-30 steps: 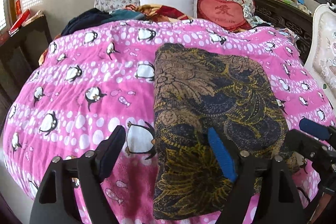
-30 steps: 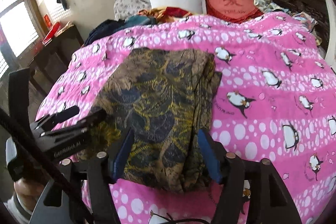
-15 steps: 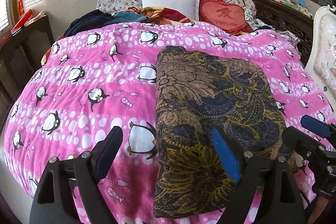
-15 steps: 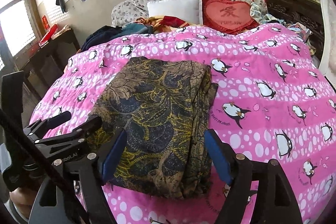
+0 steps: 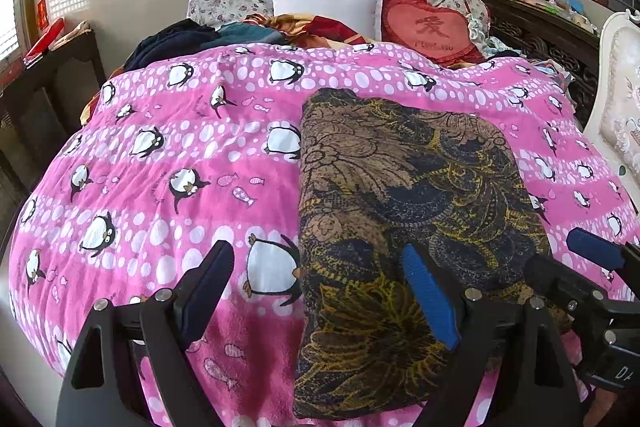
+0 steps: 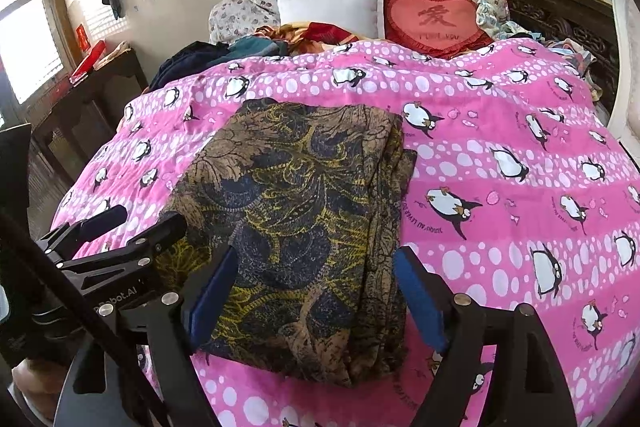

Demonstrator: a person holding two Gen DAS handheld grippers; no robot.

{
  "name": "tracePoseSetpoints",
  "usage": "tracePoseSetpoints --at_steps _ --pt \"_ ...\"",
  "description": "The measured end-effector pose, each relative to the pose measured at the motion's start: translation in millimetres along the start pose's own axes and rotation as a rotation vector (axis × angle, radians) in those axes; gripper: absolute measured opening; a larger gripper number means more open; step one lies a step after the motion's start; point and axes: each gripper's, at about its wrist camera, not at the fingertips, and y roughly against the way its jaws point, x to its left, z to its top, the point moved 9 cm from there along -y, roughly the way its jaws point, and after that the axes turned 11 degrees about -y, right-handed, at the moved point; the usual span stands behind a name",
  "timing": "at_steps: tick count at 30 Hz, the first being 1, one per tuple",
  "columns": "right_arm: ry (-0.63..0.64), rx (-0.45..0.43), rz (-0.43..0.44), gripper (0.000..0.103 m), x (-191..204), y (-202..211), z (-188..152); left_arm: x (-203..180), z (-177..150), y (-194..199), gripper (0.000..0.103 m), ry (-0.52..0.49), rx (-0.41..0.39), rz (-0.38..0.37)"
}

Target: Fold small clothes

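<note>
Both grippers stand with jaws spread and nothing pinched: your left gripper [image 5: 316, 291] fills the lower centre of its frame, straddling the left edge of the folded garment [image 5: 400, 227], and your right gripper [image 6: 316, 291] hovers over the garment's near end in the lower centre of its own frame.

That brown, navy and yellow patterned cloth lies as a rough rectangle in the middle of the pink penguin blanket [image 5: 160, 187], running from the lower centre up toward mid-frame. It looks thin, soft and light, so expect it to sag and slide apart if you lift by one layer. In the right wrist view the stacked edges show along its right side; I would pinch through all layers at the two near corners, or along that layered edge, to keep the stack together.

What kind of garment it is cannot be told, and any sleeves or legs are tucked out of sight. Its near edge is partly covered by the gripper frames. Clothes heaped before the white pillow [image 5: 326, 7], upper centre, are too jumbled to sort out.
</note>
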Motion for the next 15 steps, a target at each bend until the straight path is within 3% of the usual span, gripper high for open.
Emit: tracePoseSetpoints --at_steps 15 --pt "-0.005 0.017 0.003 0.086 -1.3 -7.5 -2.2 -2.0 -0.5 -6.3 0.085 -0.009 0.01 -0.001"
